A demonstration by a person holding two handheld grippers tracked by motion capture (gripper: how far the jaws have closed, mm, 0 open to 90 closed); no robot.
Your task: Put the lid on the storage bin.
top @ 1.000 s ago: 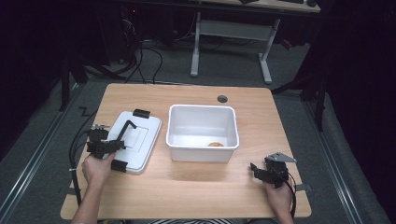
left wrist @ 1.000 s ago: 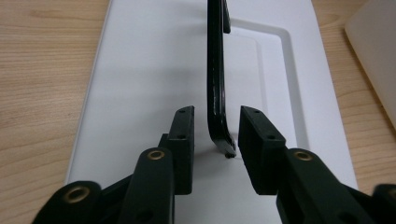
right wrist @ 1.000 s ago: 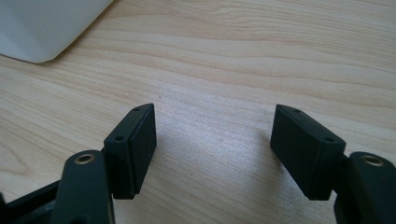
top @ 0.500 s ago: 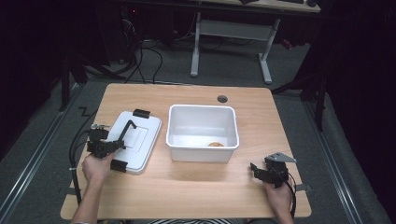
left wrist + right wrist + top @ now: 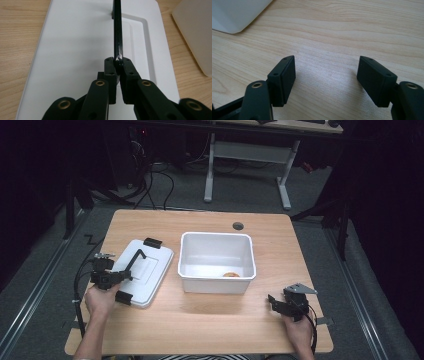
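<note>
One white lid (image 5: 142,272) beside one white bin (image 5: 216,261) on wooden table (image 5: 210,320). Left gripper (image 5: 117,65) just clamped onto lid's black handle (image 5: 117,30); right gripper (image 5: 327,75) jaws apart, nothing between. Dark room.

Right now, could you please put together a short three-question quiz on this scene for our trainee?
1. True or false: the left gripper is shut on the lid handle.
2. What does the white bin hold? A) one small orange-brown item B) a stack of lids C) a cable
3. Fill in: the right gripper has its jaws ____ above the bare wooden table.

Key:
1. True; its jaws have just been closing and now pinch the black handle standing up from the white lid.
2. A; the small orange-brown item lies by the front wall.
3. Open.
</note>
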